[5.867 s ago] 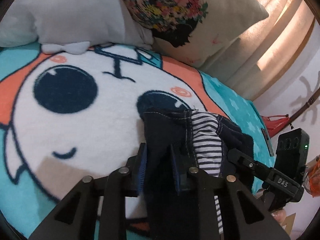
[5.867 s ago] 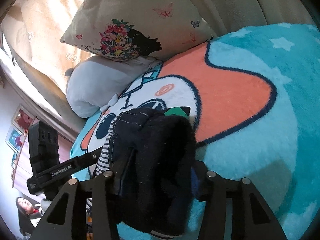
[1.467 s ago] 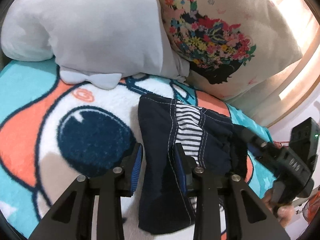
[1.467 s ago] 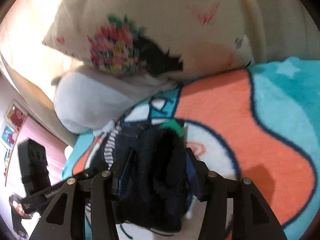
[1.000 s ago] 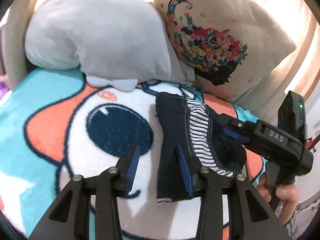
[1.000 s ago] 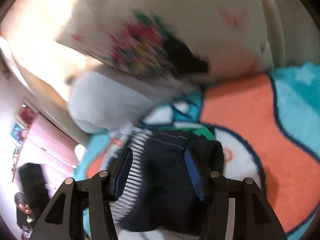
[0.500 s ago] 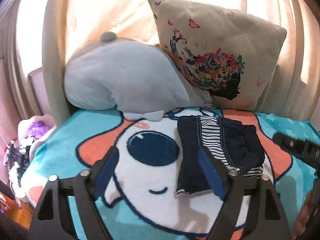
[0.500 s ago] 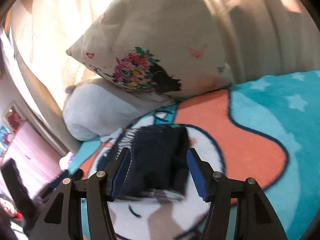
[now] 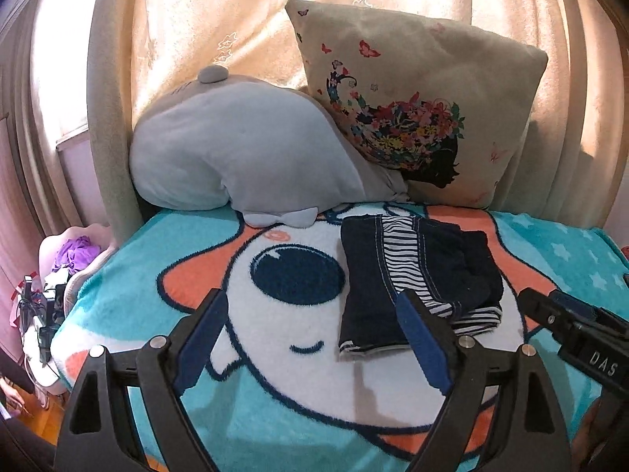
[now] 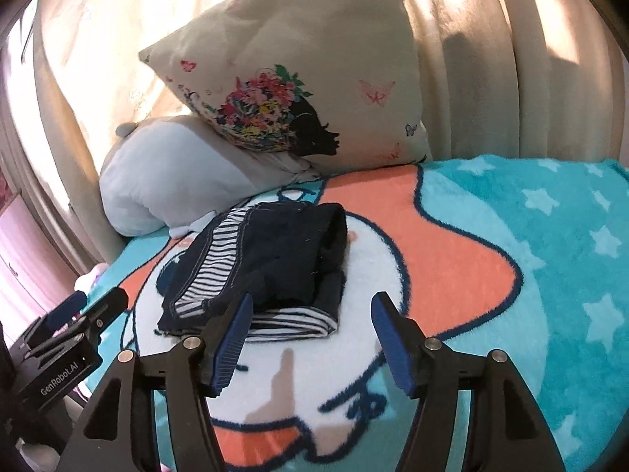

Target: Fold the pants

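The pants (image 9: pixel 416 279) lie folded in a small pile on the bed's blanket (image 9: pixel 165 236) near the pillows, both the left gripper (image 9: pixel 314 338) and right gripper (image 10: pixel 308 338) have empty jaws opening wide, so the folding looks done and only a check is left.

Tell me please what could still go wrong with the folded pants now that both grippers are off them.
1. The pants lie as a loose bundle with the top layer bulging; it may spring open.
2. The left gripper and right gripper are opening just before the bundle; a finger could snag its near edge.
3. The blanket is fluffy, so the fold may slump.
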### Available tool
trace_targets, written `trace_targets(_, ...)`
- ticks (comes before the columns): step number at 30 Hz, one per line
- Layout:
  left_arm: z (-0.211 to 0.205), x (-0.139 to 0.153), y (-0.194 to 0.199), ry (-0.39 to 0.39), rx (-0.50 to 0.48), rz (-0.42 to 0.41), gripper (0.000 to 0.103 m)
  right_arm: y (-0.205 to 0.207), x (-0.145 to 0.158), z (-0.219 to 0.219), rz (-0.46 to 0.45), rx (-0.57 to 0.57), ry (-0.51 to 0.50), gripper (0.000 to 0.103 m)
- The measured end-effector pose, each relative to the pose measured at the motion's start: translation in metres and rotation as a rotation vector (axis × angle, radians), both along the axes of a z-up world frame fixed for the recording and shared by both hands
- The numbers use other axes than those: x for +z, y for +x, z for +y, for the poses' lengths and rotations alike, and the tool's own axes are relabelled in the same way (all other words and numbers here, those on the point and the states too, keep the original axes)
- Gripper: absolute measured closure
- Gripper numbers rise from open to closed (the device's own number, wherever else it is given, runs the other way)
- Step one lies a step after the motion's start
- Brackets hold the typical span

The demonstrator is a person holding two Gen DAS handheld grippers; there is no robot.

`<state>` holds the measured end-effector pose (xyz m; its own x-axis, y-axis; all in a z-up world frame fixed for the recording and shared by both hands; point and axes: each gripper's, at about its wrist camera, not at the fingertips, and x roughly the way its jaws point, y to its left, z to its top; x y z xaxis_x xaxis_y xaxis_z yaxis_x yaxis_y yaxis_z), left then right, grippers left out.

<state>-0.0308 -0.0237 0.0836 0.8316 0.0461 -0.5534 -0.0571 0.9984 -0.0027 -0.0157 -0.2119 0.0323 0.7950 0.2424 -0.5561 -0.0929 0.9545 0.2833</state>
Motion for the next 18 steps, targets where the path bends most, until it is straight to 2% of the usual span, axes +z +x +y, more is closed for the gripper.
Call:
trace_targets(4,0.0,-0.002,-0.003,0.0,0.006,0.005,0.014,-0.003,-0.001,0.006,0.005,0.006,-0.02,0.033)
trace_targets(9,0.0,-0.012,-0.004,-0.044,-0.025,0.044,0.014,-0.009,-0.007,0.001,0.048,-0.041,-0.023,0.032)
trace_targets(14,0.0,-0.014,-0.006,-0.048,-0.034,0.046,0.014,-0.014,-0.008,0.001,0.029,-0.079,-0.053,0.032)
trace_targets(18,0.002,-0.015,-0.006,-0.054,-0.03,0.048,0.014,-0.012,-0.008,0.006,0.032,-0.064,-0.047,0.032)
